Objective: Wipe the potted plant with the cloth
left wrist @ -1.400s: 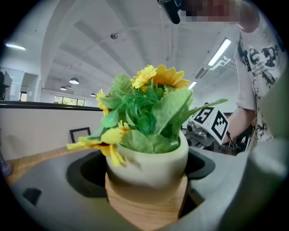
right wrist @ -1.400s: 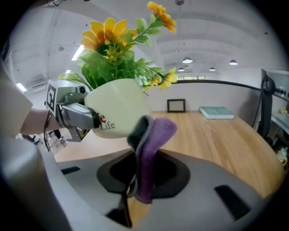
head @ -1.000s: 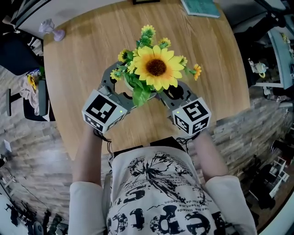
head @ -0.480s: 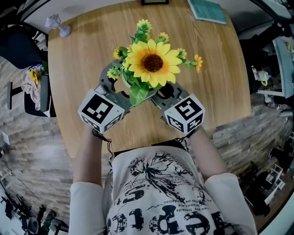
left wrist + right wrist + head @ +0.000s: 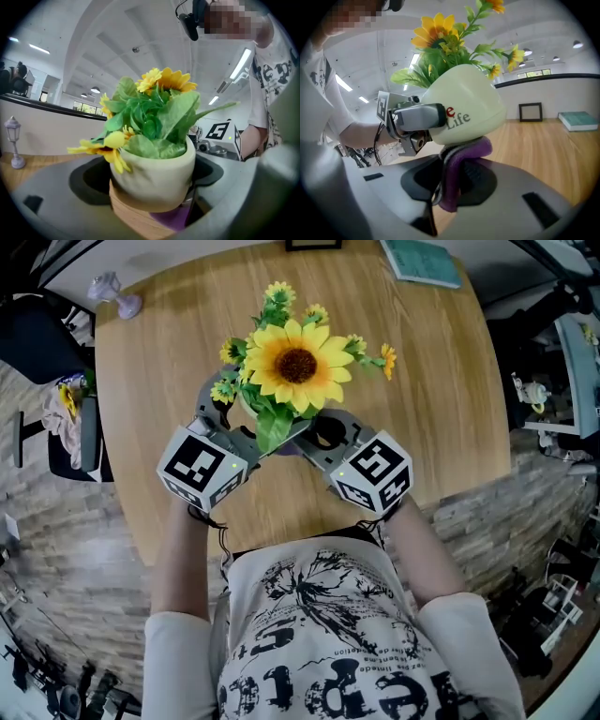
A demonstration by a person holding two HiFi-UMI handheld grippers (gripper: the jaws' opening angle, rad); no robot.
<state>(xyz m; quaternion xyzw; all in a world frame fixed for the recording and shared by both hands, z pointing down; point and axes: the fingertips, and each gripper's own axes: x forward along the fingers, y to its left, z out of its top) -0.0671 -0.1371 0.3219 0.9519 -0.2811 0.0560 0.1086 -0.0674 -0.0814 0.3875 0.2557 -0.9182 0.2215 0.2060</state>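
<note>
Finding 1, position. In the head view the plant (image 5: 295, 365) stands at upper centre of the frame on the table (image 5: 441, 381), with both grippers directly below it in the picture. The left gripper (image 5: 234, 418) comes in from the lower left, the right gripper (image 5: 450, 187) from the lower right. The foliage hides the pot in this view. In the left gripper view the pot (image 5: 154, 173) fills the centre with its long axis roughly upright. It looks tilted in the right gripper view, which may be camera roll only. Whether it rests on the table or is lifted cannot be told.

Finding 2, left gripper. The jaws stand wide and are closed on the pot. The right gripper view shows one grey finger lying across the pot's wall.

Finding 3, right gripper. The jaws are pinched together on the purple cloth (image 5: 464, 152). Its free fold rises ahead of the jaws and touches the pot low on its wall.

Assessment. The right gripper is the working one. The cloth is already in contact, so the next stroke should run along the pot wall while the left gripper steadies it.
</note>
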